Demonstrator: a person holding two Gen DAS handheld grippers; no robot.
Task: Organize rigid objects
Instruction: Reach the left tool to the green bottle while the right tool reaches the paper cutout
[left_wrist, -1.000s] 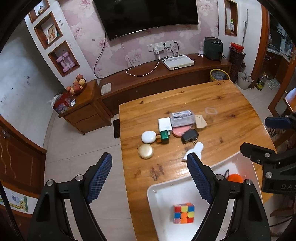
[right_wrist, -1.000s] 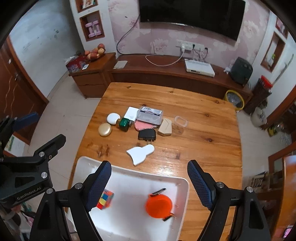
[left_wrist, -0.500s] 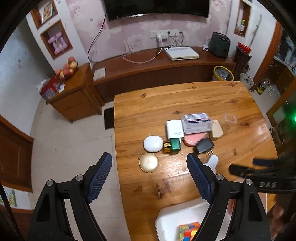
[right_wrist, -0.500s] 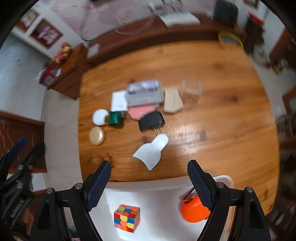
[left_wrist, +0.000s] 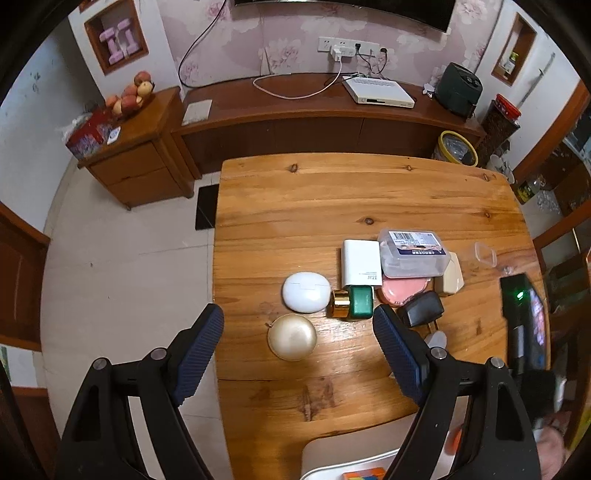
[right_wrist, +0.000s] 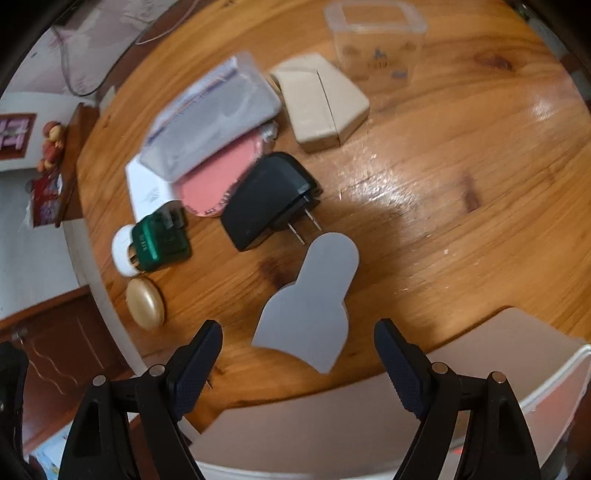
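Jaws of both grippers wide apart, empty; "22W" on white charger (left_wrist: 361, 263).

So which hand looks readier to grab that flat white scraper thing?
Probably the right gripper: its open jaws frame the white scraper. The left gripper frames the gold round case.

Floral pink wall (left_wrist: 288, 44); long wooden console (left_wrist: 314, 114); pale, perhaps tiled, floor (left_wrist: 122, 266).

Bare tabletop (right_wrist: 461, 177) is left right of the black charger (right_wrist: 264, 201); to its left, the way is blocked by crowded small objects.
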